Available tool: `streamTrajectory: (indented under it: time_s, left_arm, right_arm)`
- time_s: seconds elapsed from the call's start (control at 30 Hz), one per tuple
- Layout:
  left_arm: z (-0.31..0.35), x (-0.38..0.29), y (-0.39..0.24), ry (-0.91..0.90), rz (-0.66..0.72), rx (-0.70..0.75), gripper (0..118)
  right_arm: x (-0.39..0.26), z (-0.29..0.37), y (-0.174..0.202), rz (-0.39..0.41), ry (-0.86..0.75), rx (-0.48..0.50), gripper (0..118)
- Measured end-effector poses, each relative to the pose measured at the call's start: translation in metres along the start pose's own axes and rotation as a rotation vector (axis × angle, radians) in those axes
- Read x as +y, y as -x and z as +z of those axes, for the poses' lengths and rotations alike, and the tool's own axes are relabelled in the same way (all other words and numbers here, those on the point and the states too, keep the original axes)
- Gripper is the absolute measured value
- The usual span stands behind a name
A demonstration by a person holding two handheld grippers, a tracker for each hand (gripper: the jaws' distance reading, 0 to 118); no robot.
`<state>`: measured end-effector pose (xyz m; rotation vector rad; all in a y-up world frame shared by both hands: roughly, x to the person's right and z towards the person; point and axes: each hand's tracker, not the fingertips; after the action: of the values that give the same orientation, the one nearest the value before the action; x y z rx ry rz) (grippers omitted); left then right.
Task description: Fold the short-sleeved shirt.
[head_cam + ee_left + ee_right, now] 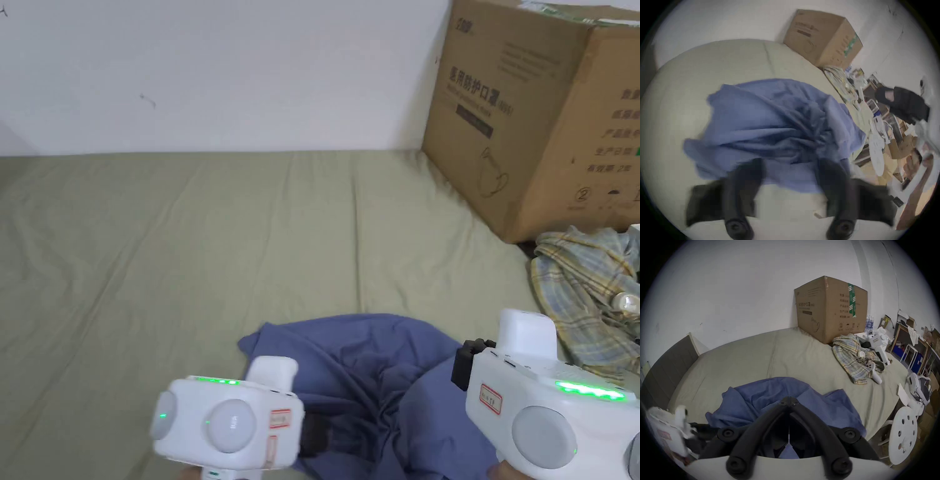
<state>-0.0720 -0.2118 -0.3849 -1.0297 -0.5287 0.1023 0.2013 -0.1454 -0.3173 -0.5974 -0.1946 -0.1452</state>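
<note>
A blue short-sleeved shirt [369, 369] lies crumpled on the olive bed sheet [187, 250], near the front edge, with its folds bunched toward the middle. My left gripper [315, 434] sits at the shirt's left side. In the left gripper view it [793, 164] is open, the jaws wide apart, with the shirt [769, 116] just past the tips. My right gripper [465, 369] is at the shirt's right side. In the right gripper view its jaws [789, 400] meet tip to tip above the shirt [763, 395], and I see no cloth pinched between them.
A large cardboard box [537, 119] stands against the white wall at the back right. A plaid shirt [587, 300] lies heaped in front of it, with a spare white gripper [877, 344] beside it. A white stool [903, 434] and clutter stand off the bed's right side.
</note>
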Motion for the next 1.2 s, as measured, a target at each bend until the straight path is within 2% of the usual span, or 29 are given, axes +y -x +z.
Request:
streamTrajectory:
  time_s: [0.03,0.07,0.13,0.2,0.3,0.33,0.37,0.4,0.43,0.5,0.67,0.73,0.77,0.8,0.87,0.9,0.93,0.97,1.0,1.03,1.07,1.1,1.13,1.2]
  left_arm:
    - [0.005,-0.005,0.014,0.001,0.038,0.037,1]
    - [0.011,-0.012,0.031,-0.003,0.084,0.097,0]
    - [0.018,-0.025,0.061,0.007,0.146,0.089,0]
    - [0.022,-0.038,0.081,-0.001,0.200,0.139,0]
    - [0.022,-0.039,0.097,-0.016,0.210,0.181,0]
    - [0.020,-0.036,0.100,-0.040,0.228,0.184,15]
    - [0.017,-0.028,0.102,-0.050,0.242,0.170,41]
    - [0.011,-0.020,0.105,-0.045,0.248,0.160,77]
    - [0.003,-0.012,0.107,-0.025,0.245,0.153,99]
    - [-0.010,0.005,0.104,0.002,0.217,0.137,99]
    - [-0.054,0.027,0.096,0.065,0.123,0.218,98]
    - [-0.056,0.025,0.086,0.082,0.059,0.272,94]
    - [-0.053,0.028,0.080,0.102,0.011,0.324,84]
    - [-0.049,0.032,0.077,0.095,-0.016,0.310,73]
    - [-0.042,0.037,0.072,0.091,-0.004,0.314,36]
    - [-0.039,0.038,0.067,0.073,-0.007,0.321,12]
    - [-0.037,0.038,0.064,0.070,-0.022,0.343,6]
    - [-0.034,0.037,0.064,0.078,-0.038,0.334,6]
    - [-0.032,0.035,0.062,0.069,-0.056,0.344,6]
    - [-0.029,0.035,0.062,0.072,-0.055,0.341,6]
    - [-0.026,0.034,0.063,0.070,-0.046,0.333,6]
    - [-0.022,0.035,0.066,0.058,-0.008,0.312,6]
    - [-0.019,0.036,0.067,0.054,0.028,0.278,6]
    - [-0.015,0.037,0.067,0.046,0.024,0.266,6]
  right_arm:
    - [-0.002,-0.002,0.004,0.007,0.004,0.008,1]
    - [-0.004,-0.006,0.008,0.010,0.016,0.013,1]
    - [-0.007,-0.013,0.014,0.012,0.028,0.023,1]
    - [-0.008,-0.020,0.019,0.016,0.043,0.034,1]
    - [-0.009,-0.031,0.024,0.025,0.064,0.032,1]
    - [-0.009,-0.035,0.025,0.028,0.070,0.035,1]
    - [-0.008,-0.039,0.026,0.029,0.078,0.036,1]
    - [-0.007,-0.042,0.026,0.027,0.084,0.036,1]
    - [-0.006,-0.045,0.026,0.027,0.089,0.036,1]
    - [-0.004,-0.051,0.025,0.033,0.103,0.032,1]
    - [0.004,-0.072,0.016,0.041,0.127,0.009,1]
    - [0.009,-0.084,0.011,0.031,0.150,0.018,1]
    - [0.014,-0.092,0.008,0.028,0.168,0.028,1]
    - [0.020,-0.102,0.006,0.034,0.191,0.050,1]
    - [0.036,-0.124,0.006,0.075,0.262,0.086,1]
    - [0.046,-0.136,0.009,0.087,0.272,0.079,1]
    - [0.052,-0.143,0.012,0.090,0.259,0.088,3]
    - [0.062,-0.156,0.016,0.133,0.278,0.131,12]
    - [0.073,-0.168,0.022,0.183,0.333,0.163,30]
    - [0.081,-0.180,0.028,0.227,0.370,0.187,66]
    - [0.087,-0.193,0.035,0.283,0.401,0.219,87]
    - [0.090,-0.209,0.042,0.320,0.379,0.245,94]
    - [0.093,-0.225,0.049,0.370,0.383,0.231,94]
    - [0.094,-0.259,0.063,0.442,0.439,0.146,94]
